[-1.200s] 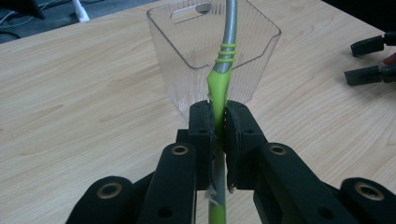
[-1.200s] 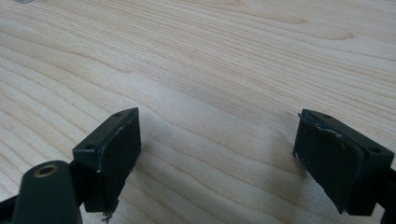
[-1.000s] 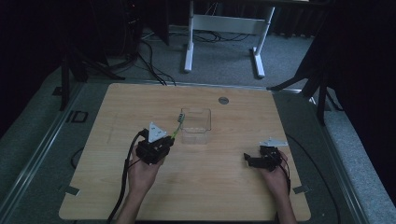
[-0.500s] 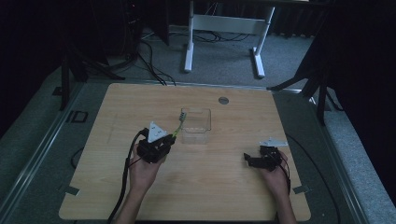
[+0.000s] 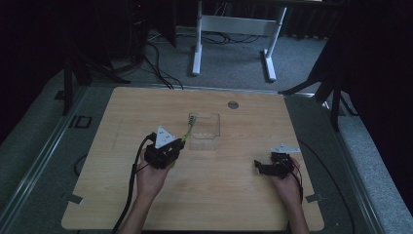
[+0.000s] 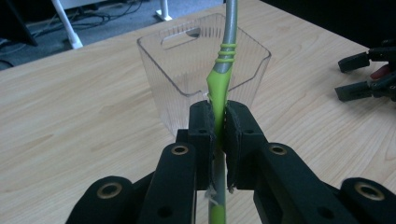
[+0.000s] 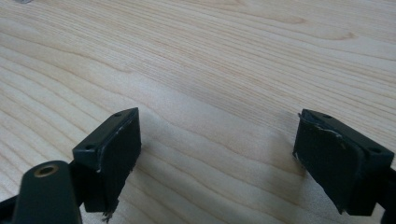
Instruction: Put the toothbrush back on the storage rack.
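No shift since earlier frames: both hands, toothbrush, bin as they were. Left gripper (image 6: 216, 135) clamped on green-grey toothbrush (image 6: 222, 70), head angled over clear plastic bin (image 6: 173, 74) mid-table; bin's inside looks empty. Right gripper (image 7: 217, 158) jaws wide apart, nothing betw., low over bare wooden table (image 5: 122, 112), well apart from bin. Round grommet (image 5: 233, 104) behind bin.

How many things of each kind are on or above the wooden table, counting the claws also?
Claws: 2, the left claw shut on the toothbrush, the right claw open over bare wood.
Toothbrushes: 1, the green and grey toothbrush.
Clear plastic bins: 1, the clear bin.
Total: 4
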